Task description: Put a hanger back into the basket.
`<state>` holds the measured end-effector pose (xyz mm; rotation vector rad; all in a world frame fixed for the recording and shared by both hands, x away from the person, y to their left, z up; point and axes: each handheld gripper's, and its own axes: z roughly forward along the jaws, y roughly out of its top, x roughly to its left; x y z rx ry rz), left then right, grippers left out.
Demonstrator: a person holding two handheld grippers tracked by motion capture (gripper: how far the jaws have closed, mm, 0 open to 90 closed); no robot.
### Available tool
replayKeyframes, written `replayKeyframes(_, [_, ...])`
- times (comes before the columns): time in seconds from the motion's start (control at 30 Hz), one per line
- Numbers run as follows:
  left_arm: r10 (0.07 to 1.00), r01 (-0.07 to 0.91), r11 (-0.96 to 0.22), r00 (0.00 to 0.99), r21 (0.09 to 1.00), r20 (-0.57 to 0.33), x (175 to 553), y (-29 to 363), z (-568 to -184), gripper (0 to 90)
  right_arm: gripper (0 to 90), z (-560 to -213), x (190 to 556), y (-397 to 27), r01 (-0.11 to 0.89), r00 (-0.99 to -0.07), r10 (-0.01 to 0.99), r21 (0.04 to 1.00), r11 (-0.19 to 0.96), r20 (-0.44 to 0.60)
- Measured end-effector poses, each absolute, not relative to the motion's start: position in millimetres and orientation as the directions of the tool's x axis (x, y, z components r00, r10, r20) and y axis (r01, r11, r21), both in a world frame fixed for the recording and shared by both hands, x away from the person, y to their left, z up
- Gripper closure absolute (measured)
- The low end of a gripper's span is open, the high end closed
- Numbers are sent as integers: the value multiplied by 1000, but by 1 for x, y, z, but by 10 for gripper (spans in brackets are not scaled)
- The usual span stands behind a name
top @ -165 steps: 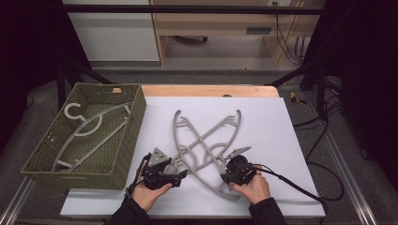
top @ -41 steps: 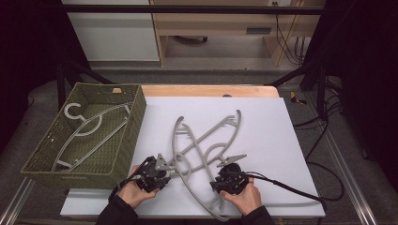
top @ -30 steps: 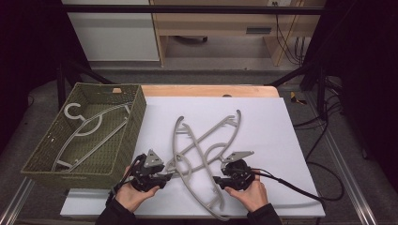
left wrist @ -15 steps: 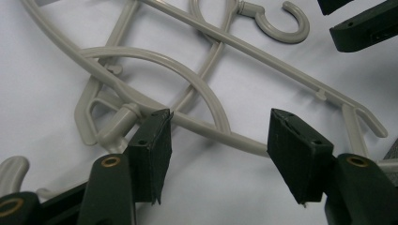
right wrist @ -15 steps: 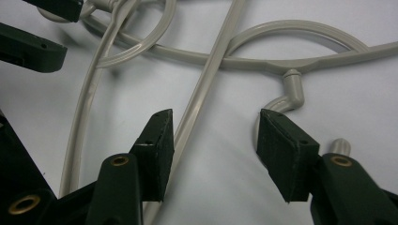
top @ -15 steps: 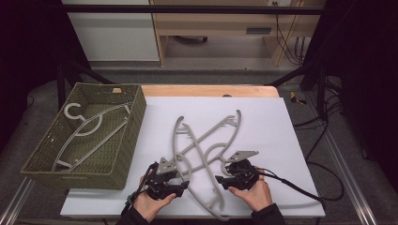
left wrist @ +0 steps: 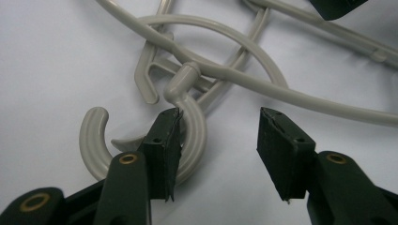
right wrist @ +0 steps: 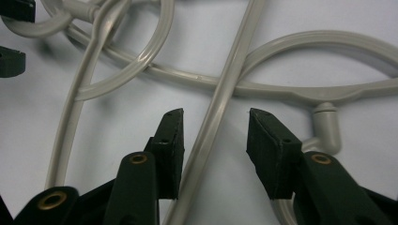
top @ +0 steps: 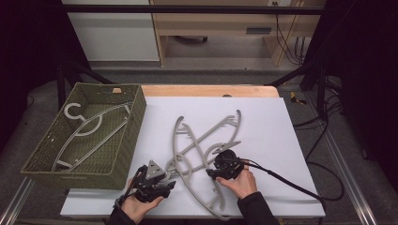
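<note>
Hanger bar (right wrist: 213, 122) lies between parted right tongs (right wrist: 215, 115), untouched, jaws just closing; left tongs (left wrist: 219, 112) gape beside hook (left wrist: 190, 140).

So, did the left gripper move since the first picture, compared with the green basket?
Yes. The left gripper now sits lower in the high view, nearer the table's front edge and under the basket's front corner.

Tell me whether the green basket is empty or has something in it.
Not empty. The green basket at the table's left holds one grey hanger lying flat inside; two more tangled hangers lie outside on the white table.
</note>
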<state>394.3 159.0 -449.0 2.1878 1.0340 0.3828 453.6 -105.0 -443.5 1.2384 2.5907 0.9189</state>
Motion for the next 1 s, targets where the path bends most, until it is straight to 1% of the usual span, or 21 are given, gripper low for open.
replayKeyframes(0.07, [769,570,-461,639,680,-13,395,158,-451,536,597,-447,455,-102,681,-656,738,547,487,159])
replayKeyframes(0.1, [768,571,-471,641,673,-5,396,158,-451,561,611,-450,456,-102,677,-662,735,540,500,149])
replayKeyframes(0.17, [769,577,-475,639,664,-4,396,156,-453,615,667,-454,456,-101,690,-656,741,512,512,142])
replayKeyframes(0.23, [763,565,-508,646,650,34,397,154,-454,676,737,-457,457,-99,700,-652,742,498,511,155])
replayKeyframes(0.27, [762,558,-519,645,647,55,397,153,-455,718,748,-457,457,-99,701,-649,747,495,513,145])
replayKeyframes(0.3, [757,562,-521,652,643,44,398,154,-454,729,755,-457,457,-99,716,-634,758,489,499,155])
replayKeyframes(0.4, [748,557,-536,661,635,52,400,153,-453,743,771,-456,456,-99,733,-609,775,493,468,169])
replayKeyframes(0.5, [729,532,-557,680,637,70,398,154,-447,758,776,-451,452,-100,750,-577,795,508,424,188])
replayKeyframes(0.6, [725,525,-557,685,644,68,399,155,-444,775,773,-447,446,-101,746,-569,801,527,407,188])
replayKeyframes(0.7, [713,522,-584,696,621,85,404,158,-445,771,744,-444,436,-99,757,-561,800,525,389,216])
replayKeyframes(0.8, [710,521,-584,700,622,80,405,160,-444,766,733,-447,431,-98,757,-564,798,519,397,212])
replayKeyframes(0.83, [706,513,-594,702,620,95,405,160,-444,764,723,-450,426,-95,767,-552,805,511,387,218])
replayKeyframes(0.93, [704,509,-599,703,618,103,406,161,-444,765,714,-452,422,-94,767,-555,802,509,391,221])
replayKeyframes(1.0, [703,506,-599,704,620,104,408,162,-443,765,705,-452,419,-93,775,-551,800,502,384,239])
